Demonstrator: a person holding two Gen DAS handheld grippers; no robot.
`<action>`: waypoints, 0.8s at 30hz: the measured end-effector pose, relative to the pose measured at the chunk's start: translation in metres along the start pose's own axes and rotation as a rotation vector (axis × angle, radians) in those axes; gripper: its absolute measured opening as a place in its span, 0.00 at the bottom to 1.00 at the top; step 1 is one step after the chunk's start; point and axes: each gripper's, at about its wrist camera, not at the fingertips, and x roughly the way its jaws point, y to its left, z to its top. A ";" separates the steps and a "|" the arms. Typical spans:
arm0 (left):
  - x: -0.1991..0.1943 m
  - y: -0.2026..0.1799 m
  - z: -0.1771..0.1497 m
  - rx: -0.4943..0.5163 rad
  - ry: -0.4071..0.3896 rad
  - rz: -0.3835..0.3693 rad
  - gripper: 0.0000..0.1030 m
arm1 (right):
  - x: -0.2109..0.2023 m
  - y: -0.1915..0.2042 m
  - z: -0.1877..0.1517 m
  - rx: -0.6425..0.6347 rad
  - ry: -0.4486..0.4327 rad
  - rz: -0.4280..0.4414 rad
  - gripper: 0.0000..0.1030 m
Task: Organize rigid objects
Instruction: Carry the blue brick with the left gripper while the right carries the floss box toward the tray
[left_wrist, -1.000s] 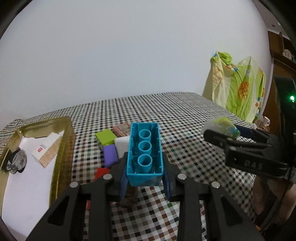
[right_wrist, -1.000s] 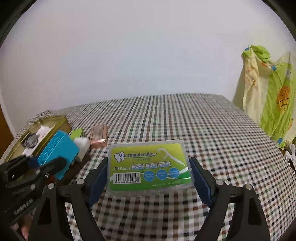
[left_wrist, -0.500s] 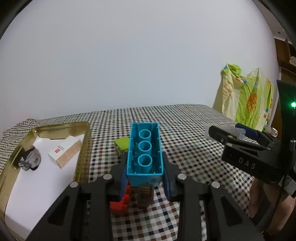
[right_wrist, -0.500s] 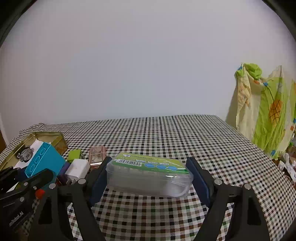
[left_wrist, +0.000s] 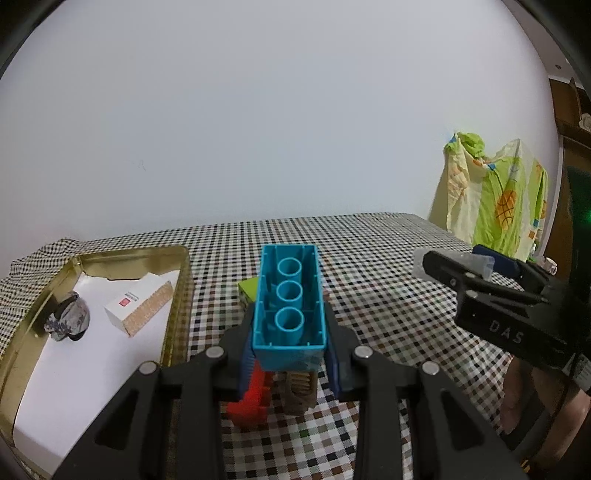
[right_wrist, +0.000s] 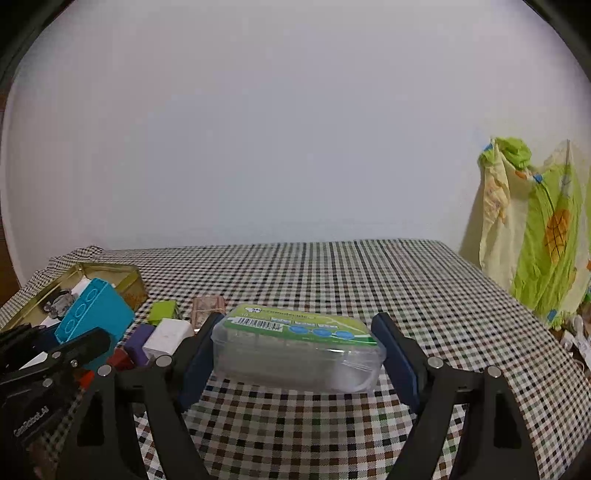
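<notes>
one blue brick (left_wrist: 289, 308), one floss box (right_wrist: 297, 347), each gripped

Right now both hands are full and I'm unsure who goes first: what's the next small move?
Probably swing the left gripper, shut on the blue brick, left over the gold tray; it's beside it, with bare white floor.

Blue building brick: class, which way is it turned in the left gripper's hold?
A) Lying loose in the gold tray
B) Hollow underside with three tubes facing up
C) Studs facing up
B: the blue brick, clamped in the left gripper, shows its open underside and three round tubes.
</notes>
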 end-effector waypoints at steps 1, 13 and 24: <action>-0.001 0.001 0.000 -0.002 -0.004 0.004 0.29 | -0.002 0.000 0.000 -0.003 -0.009 0.003 0.80; -0.012 0.000 0.000 0.013 -0.051 0.038 0.29 | -0.021 0.006 0.000 -0.026 -0.115 0.038 0.80; -0.023 0.002 -0.003 0.027 -0.096 0.067 0.29 | -0.021 0.026 0.002 -0.031 -0.131 0.074 0.80</action>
